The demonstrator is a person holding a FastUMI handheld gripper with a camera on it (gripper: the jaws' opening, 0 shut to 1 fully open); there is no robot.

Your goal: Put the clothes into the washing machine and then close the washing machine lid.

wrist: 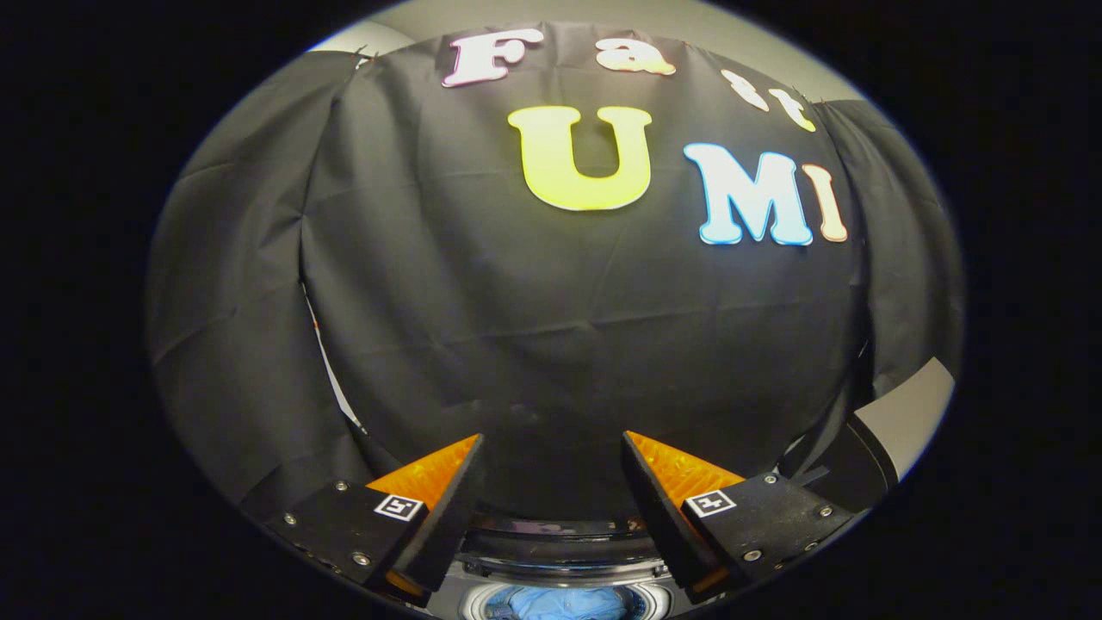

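Note:
My gripper (553, 448) is open, its two fingers spread wide with nothing between them, raised and facing the black cloth wall. Below and between the fingers lies the washing machine's round opening (564, 551), seen from above. Inside the drum rests a blue garment (564, 603). The machine's lid (904, 418) stands raised, off to the right beyond the right finger.
The black cloth wall (560, 327) hangs close ahead, just behind the machine. A grey panel edge of the lid reaches up at the right.

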